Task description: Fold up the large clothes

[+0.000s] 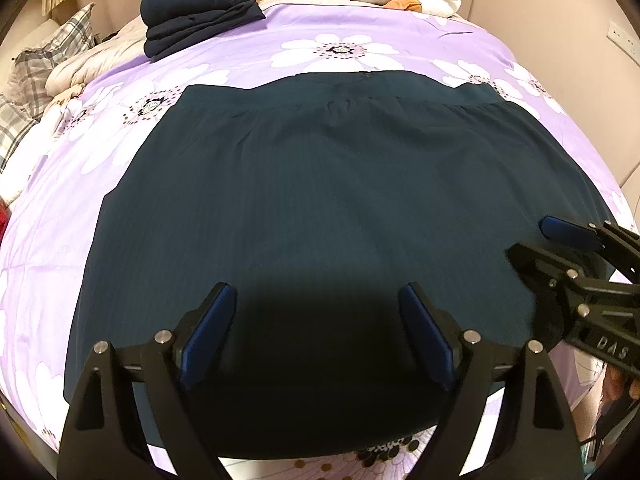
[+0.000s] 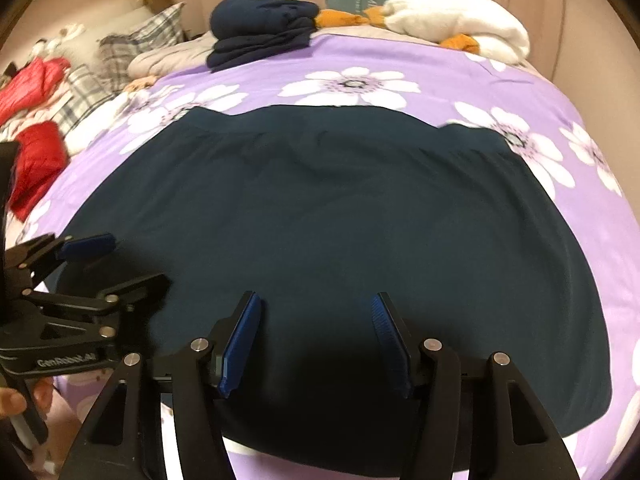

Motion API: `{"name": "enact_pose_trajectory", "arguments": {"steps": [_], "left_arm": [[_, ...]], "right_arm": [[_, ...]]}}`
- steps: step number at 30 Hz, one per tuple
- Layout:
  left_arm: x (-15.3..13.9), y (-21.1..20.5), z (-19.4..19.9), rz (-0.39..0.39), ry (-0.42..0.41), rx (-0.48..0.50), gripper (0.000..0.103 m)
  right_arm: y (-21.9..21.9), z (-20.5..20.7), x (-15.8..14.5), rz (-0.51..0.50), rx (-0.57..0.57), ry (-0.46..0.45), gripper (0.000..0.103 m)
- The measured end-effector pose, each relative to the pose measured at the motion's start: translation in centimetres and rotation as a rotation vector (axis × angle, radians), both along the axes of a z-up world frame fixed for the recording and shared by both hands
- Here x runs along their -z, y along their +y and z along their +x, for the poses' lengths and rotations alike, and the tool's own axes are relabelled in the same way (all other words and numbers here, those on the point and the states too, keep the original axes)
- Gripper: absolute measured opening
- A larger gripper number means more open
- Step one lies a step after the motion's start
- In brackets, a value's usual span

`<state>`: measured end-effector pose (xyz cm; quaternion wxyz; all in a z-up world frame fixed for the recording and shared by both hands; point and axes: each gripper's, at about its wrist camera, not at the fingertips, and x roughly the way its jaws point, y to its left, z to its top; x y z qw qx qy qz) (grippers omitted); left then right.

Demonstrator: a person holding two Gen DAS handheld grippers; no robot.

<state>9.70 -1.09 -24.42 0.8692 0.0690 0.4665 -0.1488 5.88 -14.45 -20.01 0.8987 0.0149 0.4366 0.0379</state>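
Left wrist view: we see the skirt (image 1: 312, 240) spread flat on the bed (image 1: 248, 52), waistband at the far side, hem nearest us.
Left tongs (image 1: 316, 300): wide apart over the near hem, holding nothing.
Right tongs (image 2: 316, 308): also wide, empty, above the hem toward the right half of the skirt.
Step, as we judge it: no fold made yet; both tongs are lined up for a first pinch at the hem.
Risk, one layer: the skirt lies doubled, so a shallow pinch could lift only the top layer and leave the lower one behind.
Risk, sheet: tongs pressed too low could catch the flowered bed cover with the hem and drag it along.
Risk, skew: if our two tongs grip at uneven depth, the fold may come out crooked against the waistband.
Risk, stack: a long carry toward the far side could nudge the folded pile (image 1: 200, 8), which sits well apart for now.
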Motion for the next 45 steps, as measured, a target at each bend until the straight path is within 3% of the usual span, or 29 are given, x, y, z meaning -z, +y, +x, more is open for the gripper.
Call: {"name": "enact_pose_trajectory", "arguments": {"steps": [19,45], "left_arm": [[-0.1,3.7,-0.2,-0.027,0.006,-0.085,0.089],[-0.4,6.3,-0.7,-0.039,0.008,-0.134,0.089]], "right_arm": [[-4.2,-2.4,0.1,0.028,0.169,-0.009,0.057],[-9.1,-3.3,0.0,0.017,0.306,0.004,0.057]]}}
